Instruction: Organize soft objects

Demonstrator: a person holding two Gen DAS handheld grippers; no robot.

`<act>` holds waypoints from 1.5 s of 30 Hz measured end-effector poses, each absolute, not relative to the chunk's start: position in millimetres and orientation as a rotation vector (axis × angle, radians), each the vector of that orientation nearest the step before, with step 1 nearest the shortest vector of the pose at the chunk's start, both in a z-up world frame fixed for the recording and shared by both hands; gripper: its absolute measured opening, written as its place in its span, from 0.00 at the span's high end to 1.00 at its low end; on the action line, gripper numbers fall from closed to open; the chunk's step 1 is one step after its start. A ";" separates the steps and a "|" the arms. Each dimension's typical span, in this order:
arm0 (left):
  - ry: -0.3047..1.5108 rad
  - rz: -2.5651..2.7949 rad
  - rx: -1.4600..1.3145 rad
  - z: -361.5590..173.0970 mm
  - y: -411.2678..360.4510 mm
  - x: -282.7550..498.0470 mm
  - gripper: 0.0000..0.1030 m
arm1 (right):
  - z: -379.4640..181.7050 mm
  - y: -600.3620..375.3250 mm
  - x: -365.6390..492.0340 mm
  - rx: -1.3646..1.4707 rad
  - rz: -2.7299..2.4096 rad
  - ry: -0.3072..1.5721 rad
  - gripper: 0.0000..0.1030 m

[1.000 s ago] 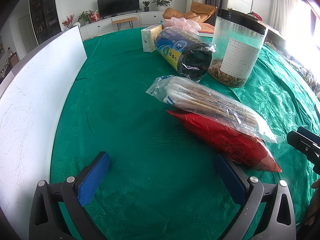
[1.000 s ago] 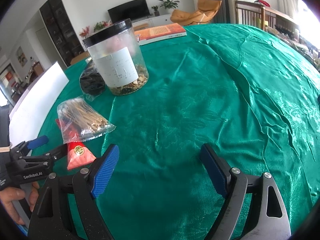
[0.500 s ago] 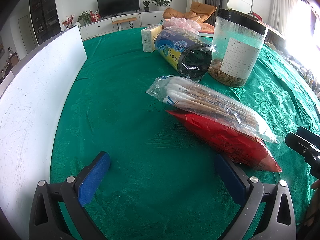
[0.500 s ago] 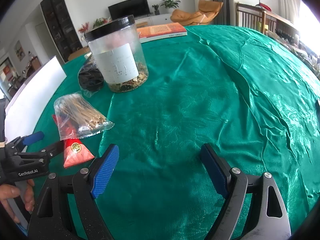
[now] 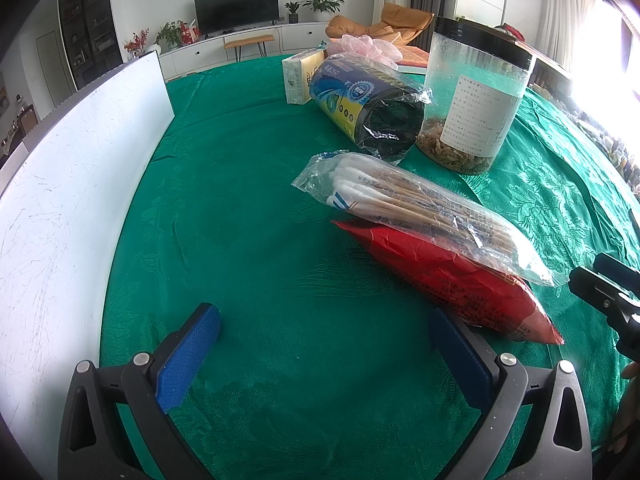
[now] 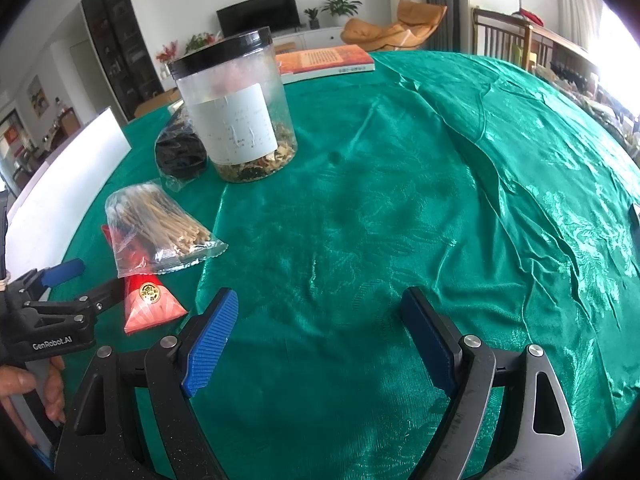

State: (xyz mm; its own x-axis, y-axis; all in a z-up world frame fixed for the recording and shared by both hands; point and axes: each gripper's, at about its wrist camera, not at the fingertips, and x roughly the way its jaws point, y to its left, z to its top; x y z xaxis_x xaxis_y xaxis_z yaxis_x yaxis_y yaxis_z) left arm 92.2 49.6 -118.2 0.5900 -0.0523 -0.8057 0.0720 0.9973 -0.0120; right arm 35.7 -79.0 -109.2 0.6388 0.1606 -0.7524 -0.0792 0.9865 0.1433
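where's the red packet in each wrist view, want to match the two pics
Left wrist: red packet right of centre, under the clear bag of sticks.
Right wrist: red packet at lower left, poking out beneath that bag.
Shared landmark: black-lidded jar.

The red packet (image 5: 452,276) lies partly hidden under the clear bag of sticks (image 5: 416,208); the print on the jar (image 5: 472,96) label is too small to read; the pink mesh thing (image 5: 360,46) sits mostly behind the roll (image 5: 368,104) — the right gripper (image 5: 608,292) is cut off by the left wrist view's edge.
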 end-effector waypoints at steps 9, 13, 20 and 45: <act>0.937 -0.072 0.023 -118.1 49.7 92.1 0.00 | -109.5 -77.5 35.9 0.099 0.137 0.868 0.17; 0.937 -0.072 0.023 -118.2 49.7 92.1 0.00 | -109.6 -76.7 36.1 0.099 0.136 0.868 0.17; 0.937 -0.072 0.023 -118.3 49.7 92.2 0.00 | -109.6 -75.9 36.1 0.097 0.135 0.868 0.17; 0.937 -0.071 0.023 -118.2 49.8 92.2 0.00 | -110.0 -73.4 36.6 0.091 0.132 0.869 0.16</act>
State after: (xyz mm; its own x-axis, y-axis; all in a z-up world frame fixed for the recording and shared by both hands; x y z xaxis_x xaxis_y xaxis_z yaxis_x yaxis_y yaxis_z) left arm 92.2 49.8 -118.2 0.5903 -0.0508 -0.8056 0.0707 0.9974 -0.0112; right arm 36.6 -73.4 -110.0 0.6379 0.1529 -0.7548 -0.0786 0.9879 0.1337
